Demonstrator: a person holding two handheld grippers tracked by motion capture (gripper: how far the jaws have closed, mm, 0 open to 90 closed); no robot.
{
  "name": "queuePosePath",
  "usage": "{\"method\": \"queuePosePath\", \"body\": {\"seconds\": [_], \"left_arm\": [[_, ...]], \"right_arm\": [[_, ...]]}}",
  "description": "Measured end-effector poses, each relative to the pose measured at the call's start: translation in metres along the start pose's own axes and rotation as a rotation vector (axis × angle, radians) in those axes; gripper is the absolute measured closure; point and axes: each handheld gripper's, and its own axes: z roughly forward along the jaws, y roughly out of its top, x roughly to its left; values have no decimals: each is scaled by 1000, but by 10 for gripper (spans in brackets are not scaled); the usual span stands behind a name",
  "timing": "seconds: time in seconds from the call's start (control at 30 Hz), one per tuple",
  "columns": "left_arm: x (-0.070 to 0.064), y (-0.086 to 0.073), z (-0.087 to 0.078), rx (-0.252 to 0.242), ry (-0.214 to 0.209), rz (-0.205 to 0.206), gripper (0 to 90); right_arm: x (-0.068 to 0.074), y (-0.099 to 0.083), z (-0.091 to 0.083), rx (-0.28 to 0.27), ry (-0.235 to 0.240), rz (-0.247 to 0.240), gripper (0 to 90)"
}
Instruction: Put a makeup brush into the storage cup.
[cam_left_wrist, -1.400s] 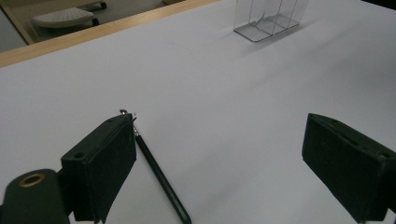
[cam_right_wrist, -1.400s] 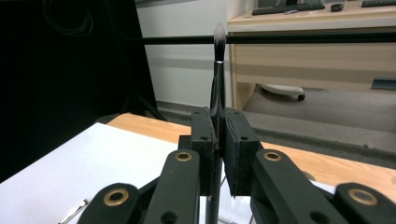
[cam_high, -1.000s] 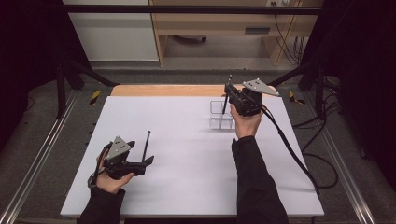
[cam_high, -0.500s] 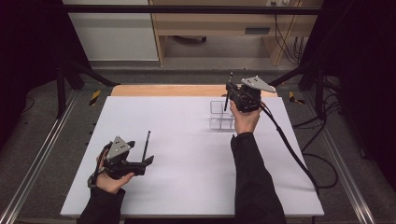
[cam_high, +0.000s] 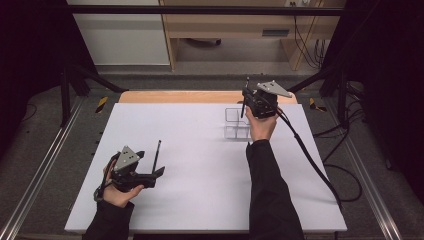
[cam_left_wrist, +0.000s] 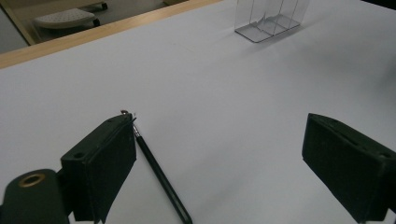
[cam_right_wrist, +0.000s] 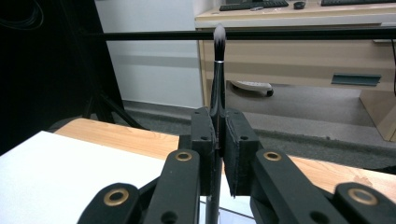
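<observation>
Black jaws of the right gripper (cam_high: 248, 106) are clamped on a slim makeup brush (cam_right_wrist: 217, 79), held upright with its dark, white-tipped bristles on top, directly above the clear acrylic organizer (cam_high: 237, 123) standing at the far right of the white table (cam_high: 200, 200). Near the table's front left, the left gripper (cam_high: 156, 173) rests low with its jaws wide apart. A second thin black brush (cam_left_wrist: 156, 171) lies flat on the white surface just beside its left jaw, between the two jaws but not gripped.
</observation>
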Motion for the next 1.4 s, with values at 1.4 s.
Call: {"method": "queuePosePath", "body": {"seconds": [1.4], "left_arm": [[-1, 0, 0, -2, 5, 3, 92]], "right_arm": [[-7, -43, 19, 99, -19, 20, 841]]}}
